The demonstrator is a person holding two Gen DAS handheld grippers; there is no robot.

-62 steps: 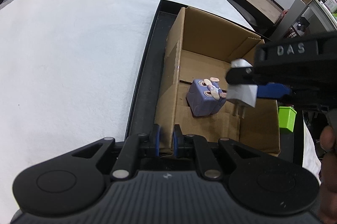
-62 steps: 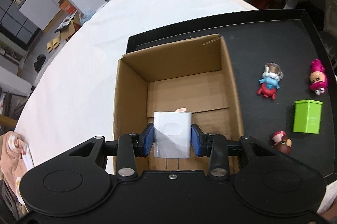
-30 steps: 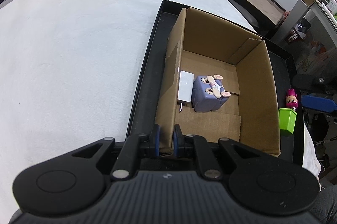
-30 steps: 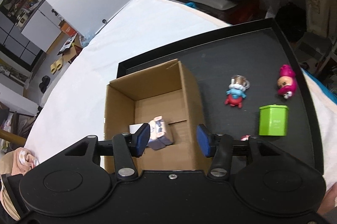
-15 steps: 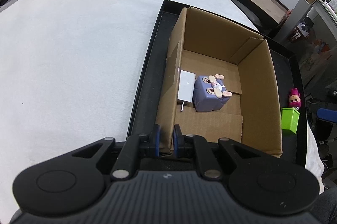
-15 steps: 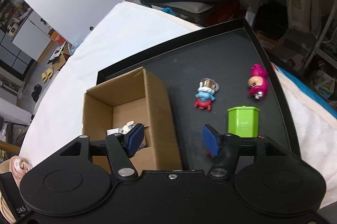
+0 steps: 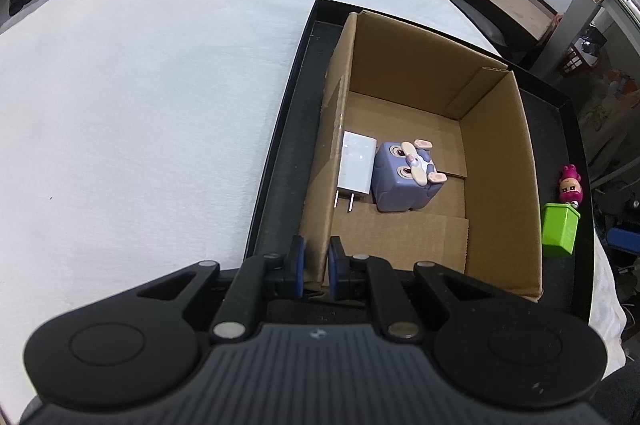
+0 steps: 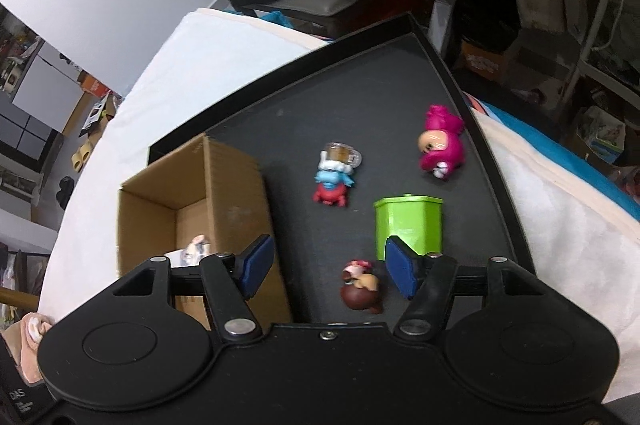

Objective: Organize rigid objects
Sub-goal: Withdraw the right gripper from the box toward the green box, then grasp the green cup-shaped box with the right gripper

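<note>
left tongs [image 7: 316, 267] clamped, right tongs [image 8: 327, 267] agape

The cardboard box [image 7: 496, 161] is showing a matt, fibrous brown paper surface, while the white charger [image 7: 355, 163] inside it is looking like smooth, slightly glossy plastic with bare metal prongs, and the purple cube toy [image 7: 404, 177] beside it is appearing as smooth satin plastic. The black tray [image 8: 360, 97] is presenting a dull, finely grained finish, and the green bin [image 8: 410, 223] and pink figure [image 8: 440, 143] on it are gleaming like moulded plastic. The white cloth [image 7: 140, 85] under the tray is looking soft and nappy.
</note>
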